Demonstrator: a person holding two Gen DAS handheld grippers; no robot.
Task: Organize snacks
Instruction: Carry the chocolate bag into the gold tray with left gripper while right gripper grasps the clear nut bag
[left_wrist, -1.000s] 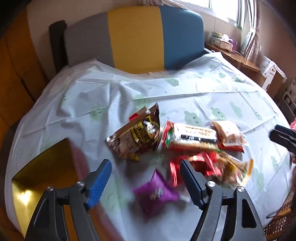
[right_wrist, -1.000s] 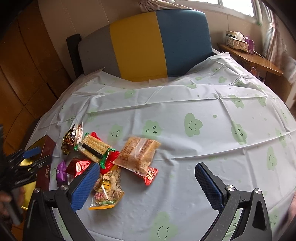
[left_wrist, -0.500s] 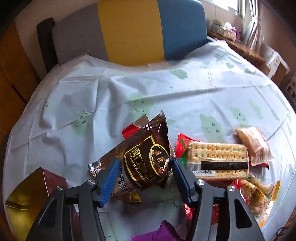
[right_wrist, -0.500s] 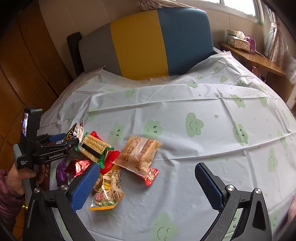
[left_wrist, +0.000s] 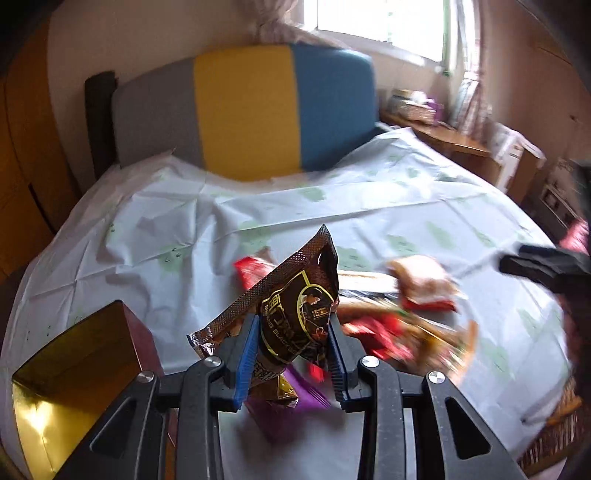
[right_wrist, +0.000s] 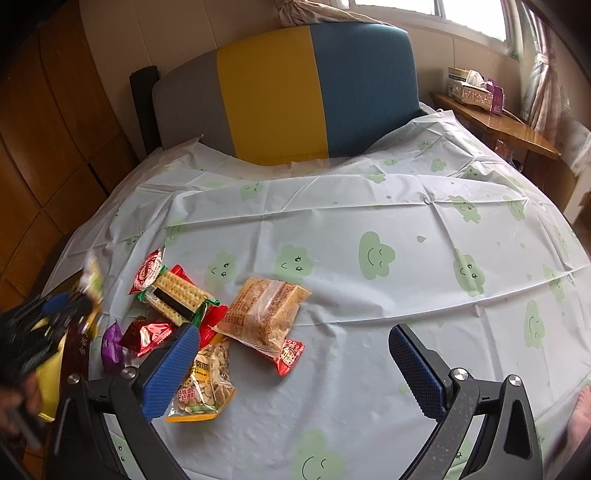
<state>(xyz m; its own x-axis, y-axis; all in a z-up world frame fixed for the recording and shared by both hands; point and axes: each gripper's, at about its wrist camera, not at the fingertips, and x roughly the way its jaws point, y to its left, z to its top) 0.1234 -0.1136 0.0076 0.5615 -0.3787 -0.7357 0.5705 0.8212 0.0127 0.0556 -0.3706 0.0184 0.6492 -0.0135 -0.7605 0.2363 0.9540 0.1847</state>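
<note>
The brown snack packet (left_wrist: 295, 314) is clamped upright between the just-closed left gripper (left_wrist: 293, 354) pads, the gold box (left_wrist: 74, 373) lying leftward; the right gripper (right_wrist: 295, 369) is held spread, empty.

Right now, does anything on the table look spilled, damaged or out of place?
Nothing is spilled or torn. The snacks lie in a loose, overlapping heap on the tablecloth, not sorted. The left gripper, whose jaws have just been closing, pinches the dark brown packet, which sticks up tilted. The gold box stands open beside it.

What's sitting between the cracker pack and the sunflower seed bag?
In the right wrist view, a red wrapper lies between the cracker pack and the sunflower seed bag, partly hidden by a claw finger.
</note>
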